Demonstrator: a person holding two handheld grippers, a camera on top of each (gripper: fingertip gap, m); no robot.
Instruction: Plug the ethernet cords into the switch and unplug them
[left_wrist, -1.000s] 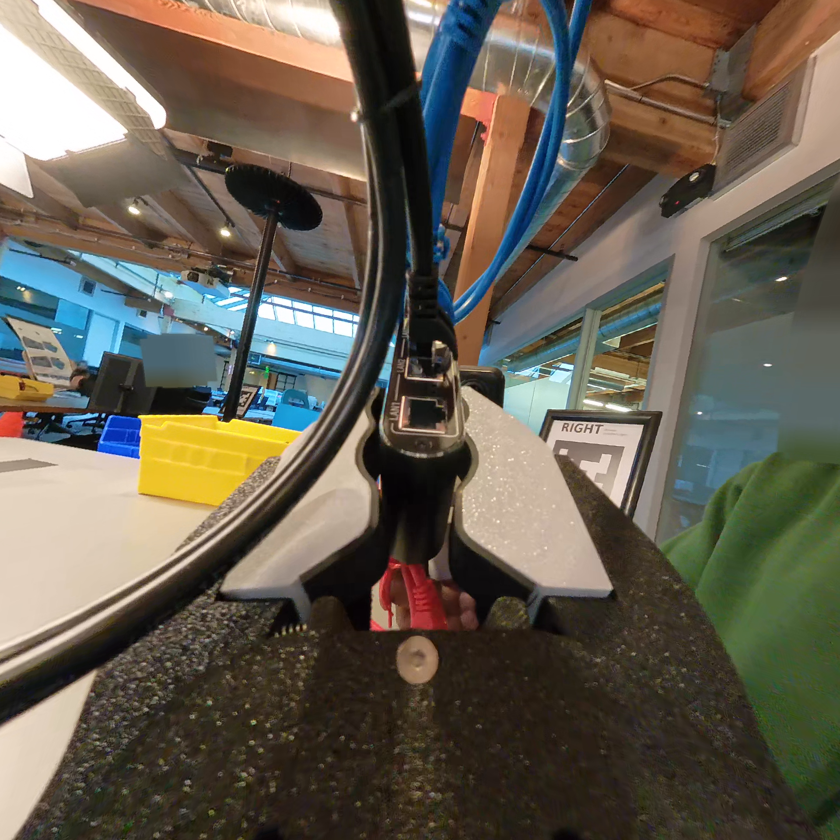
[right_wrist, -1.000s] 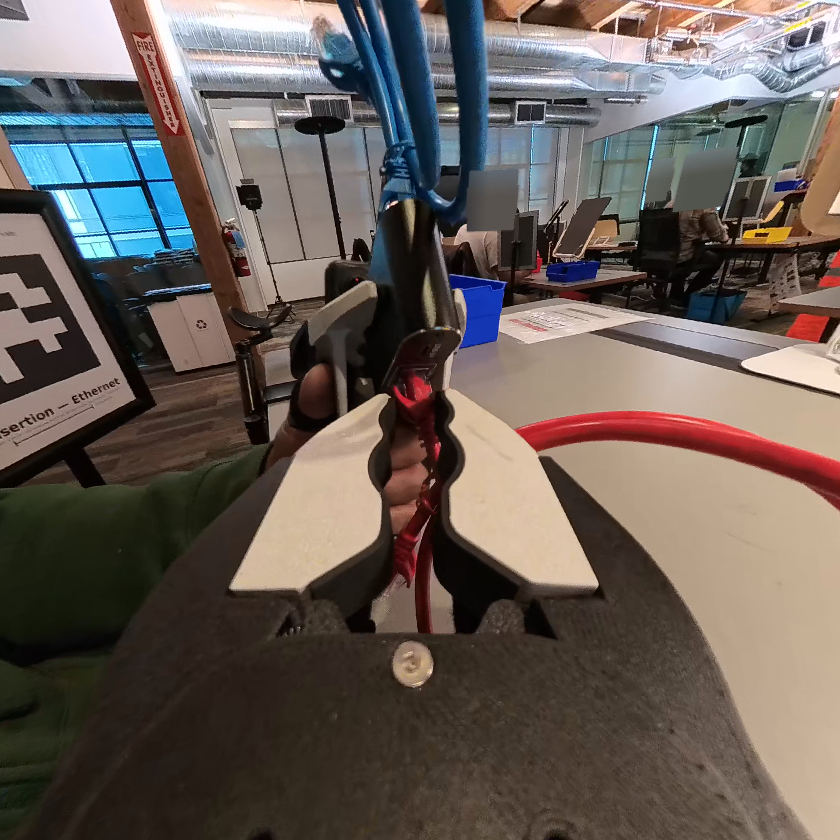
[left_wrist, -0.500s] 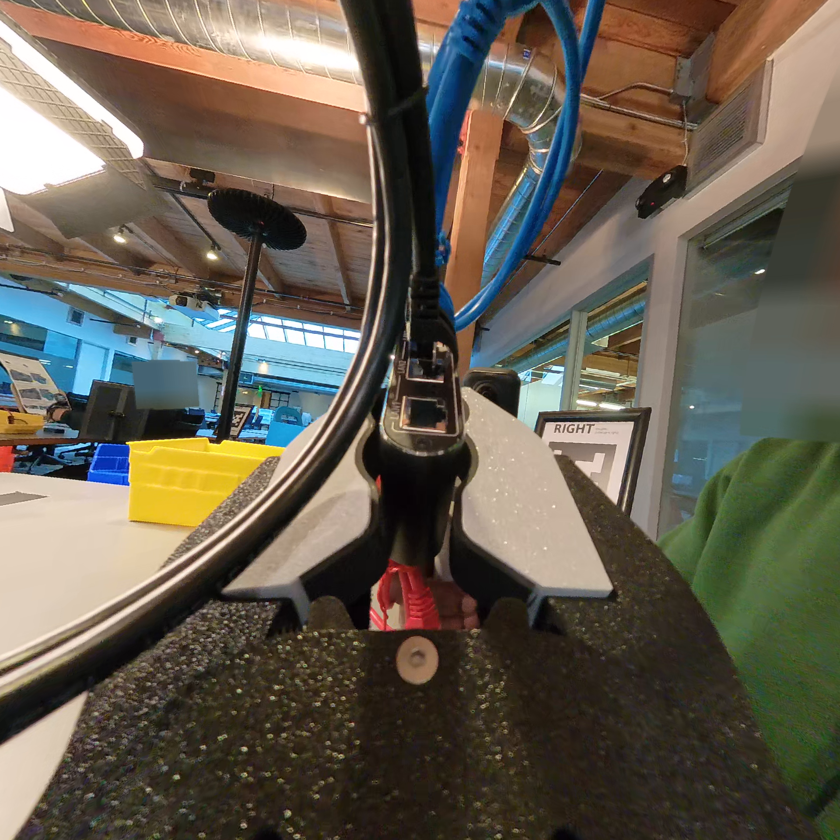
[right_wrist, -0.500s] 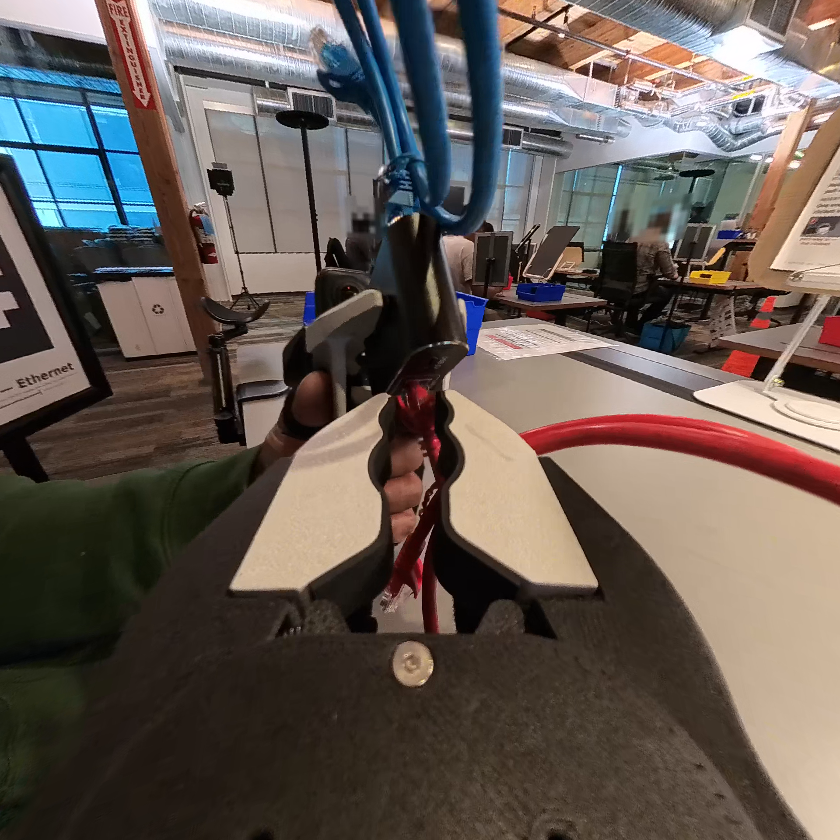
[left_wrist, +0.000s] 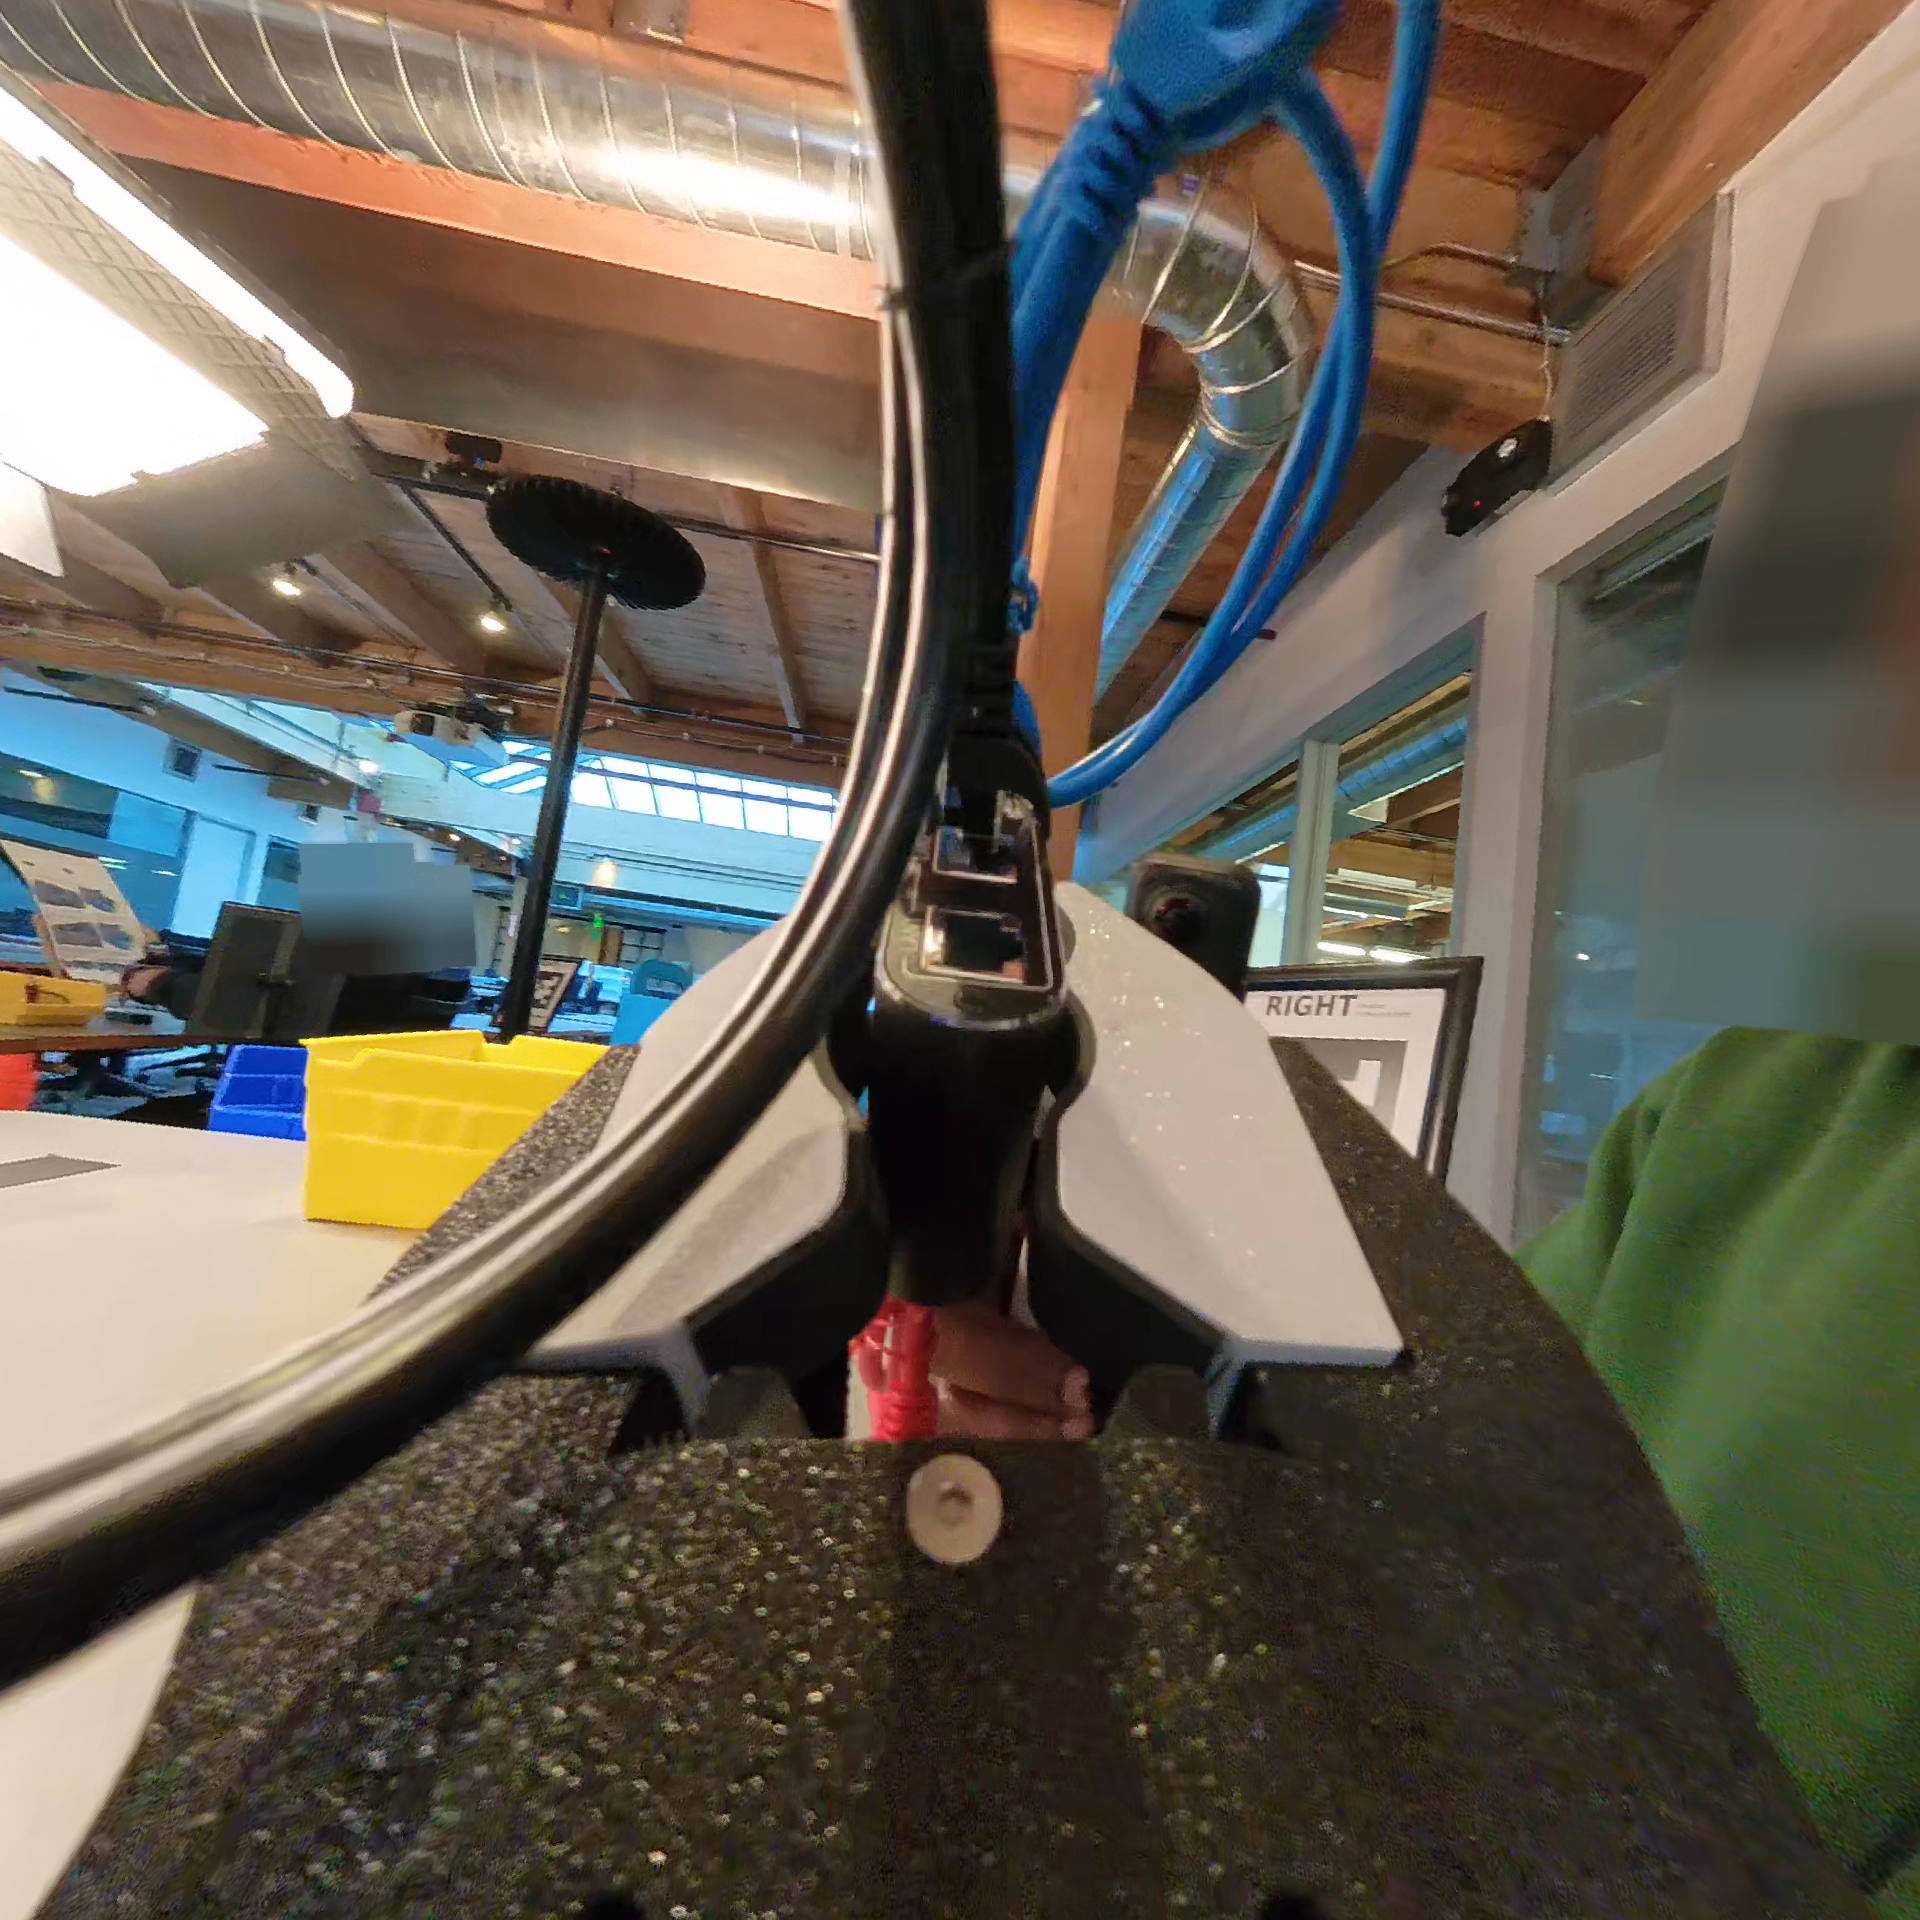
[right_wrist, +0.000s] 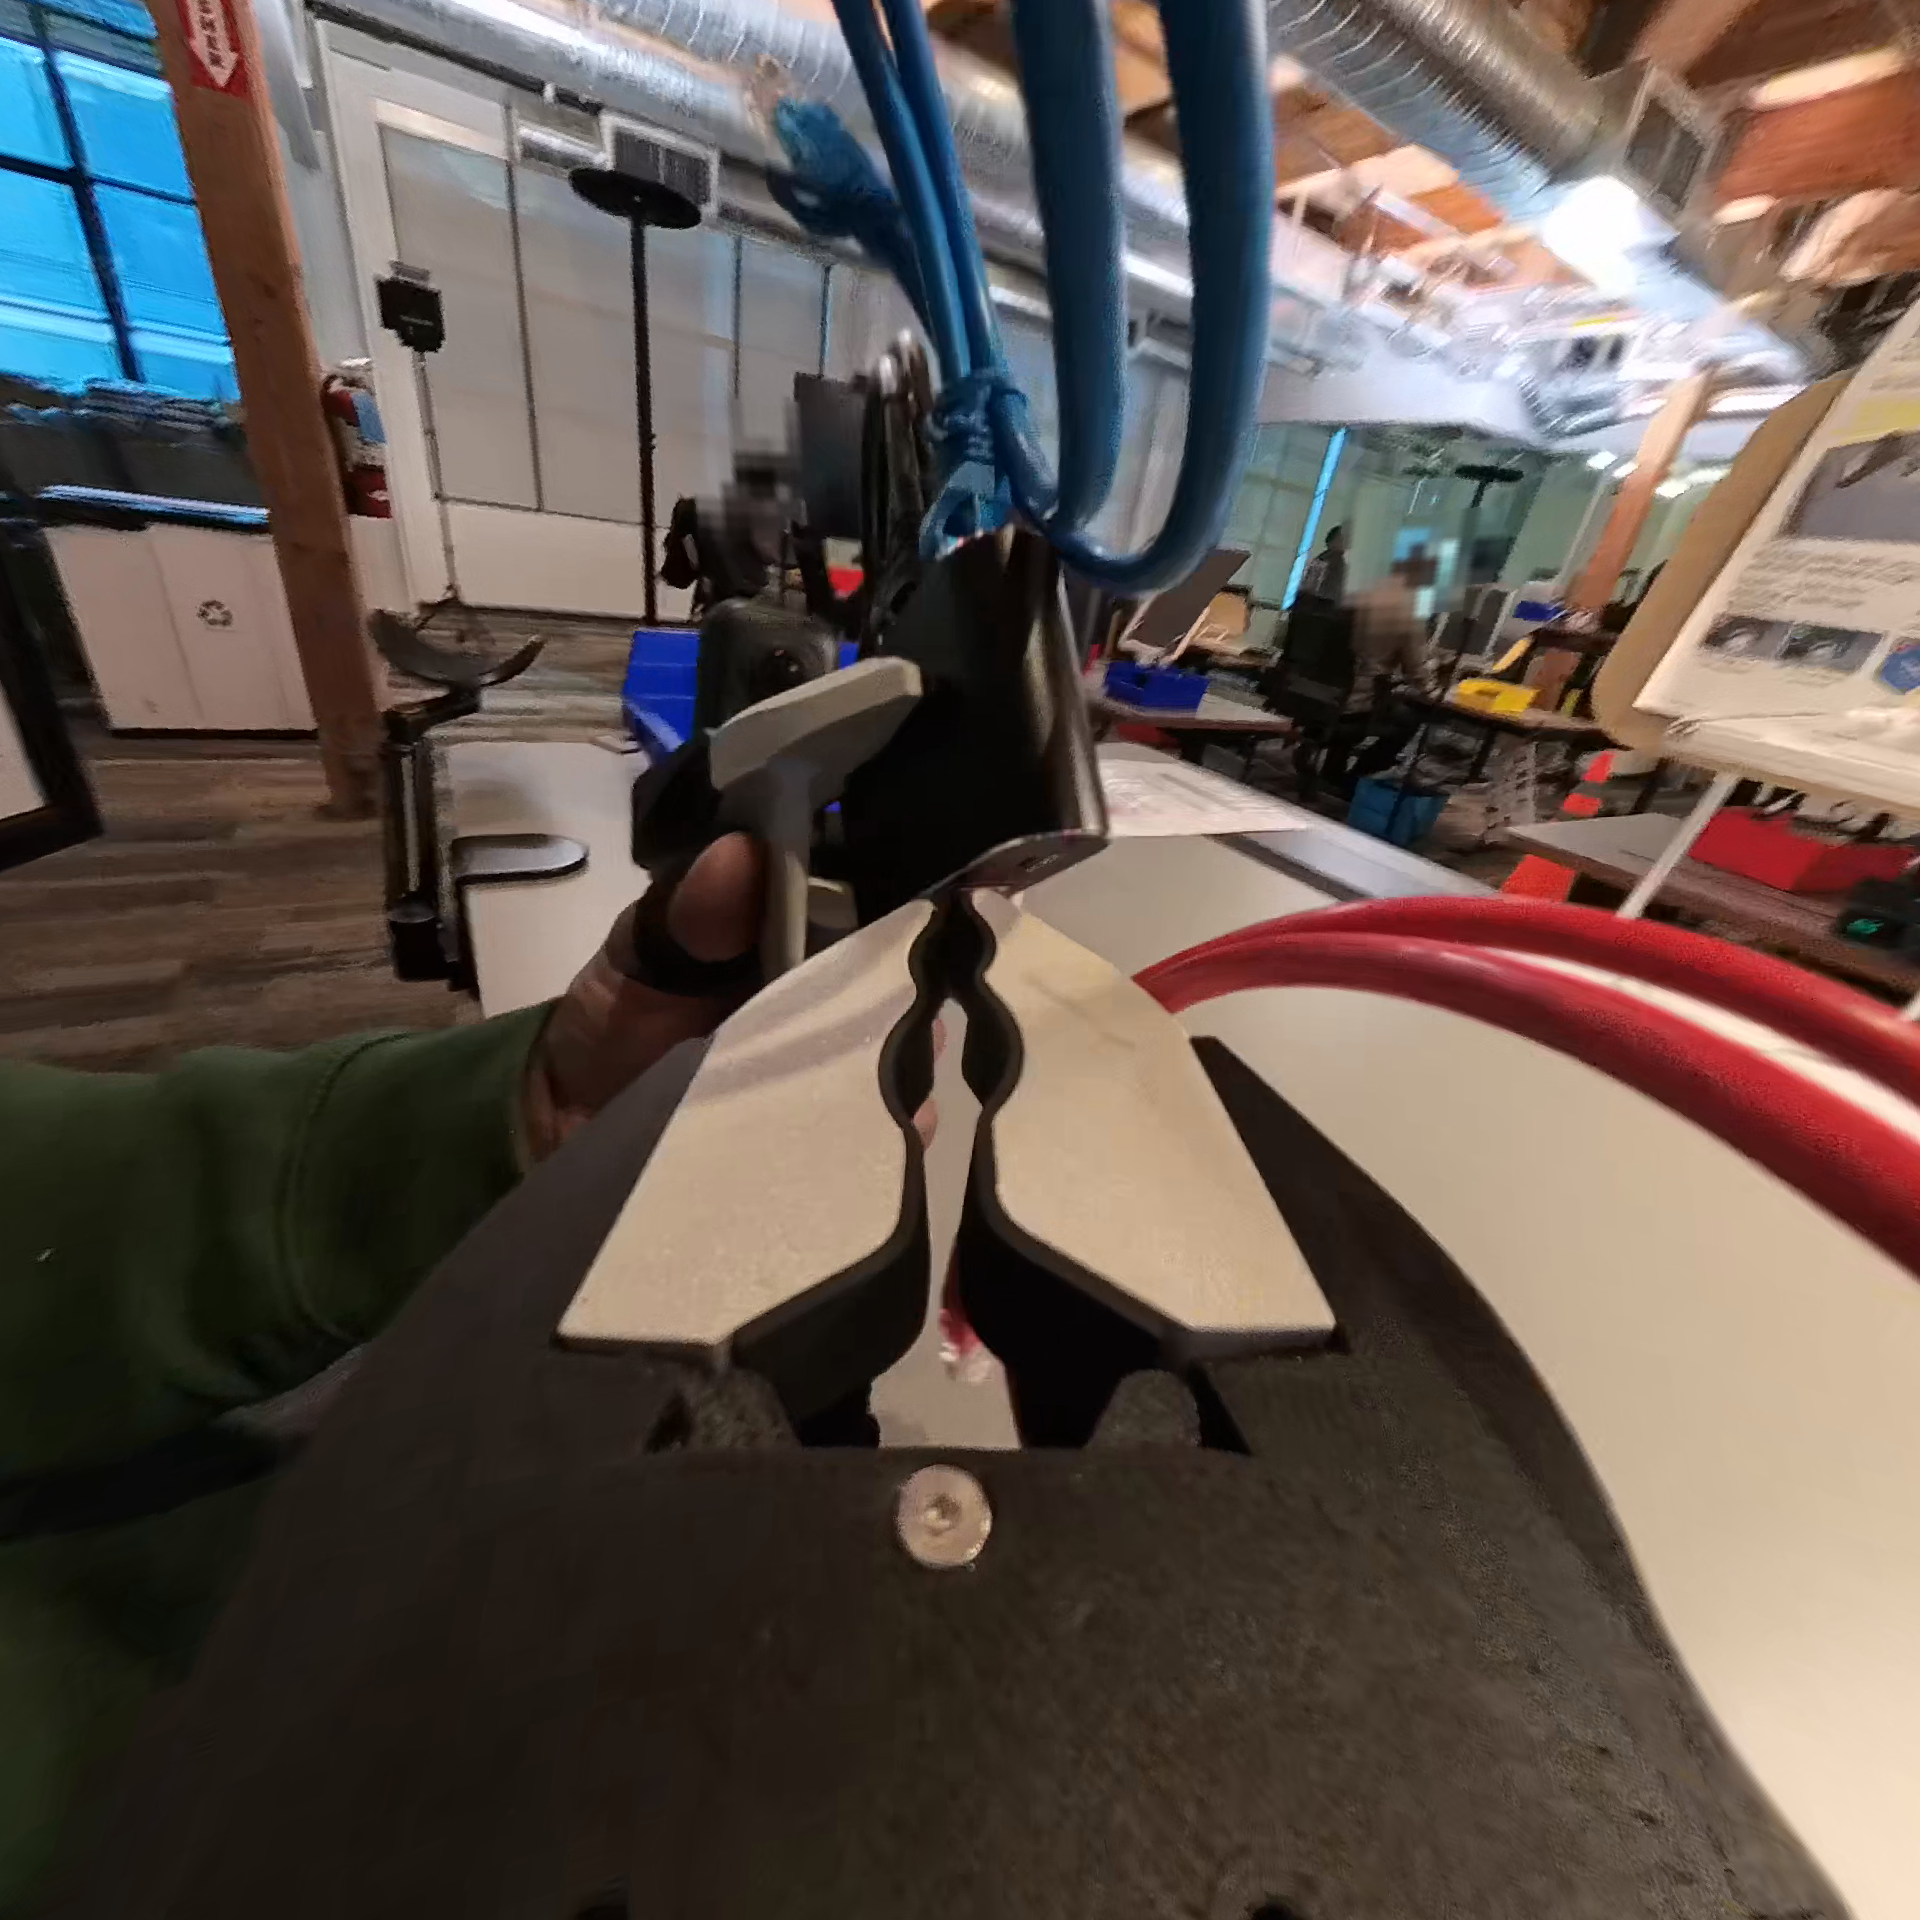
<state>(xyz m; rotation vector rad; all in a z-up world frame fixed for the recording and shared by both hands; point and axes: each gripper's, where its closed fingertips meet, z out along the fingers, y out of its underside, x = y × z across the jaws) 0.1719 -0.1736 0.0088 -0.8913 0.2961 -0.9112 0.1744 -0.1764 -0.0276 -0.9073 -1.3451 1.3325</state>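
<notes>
Switch (left_wrist: 961, 1091) clamped upright in left hand-held gripper (left_wrist: 961, 1049); right hand-held gripper (right_wrist: 951, 935) closed just below it

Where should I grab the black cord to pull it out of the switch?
Probably the stiff black plug just above the switch, not the bendy cord. Come from above, since the left gripper clamps the switch's lower body and the plug sticks straight up from its top port.
</notes>
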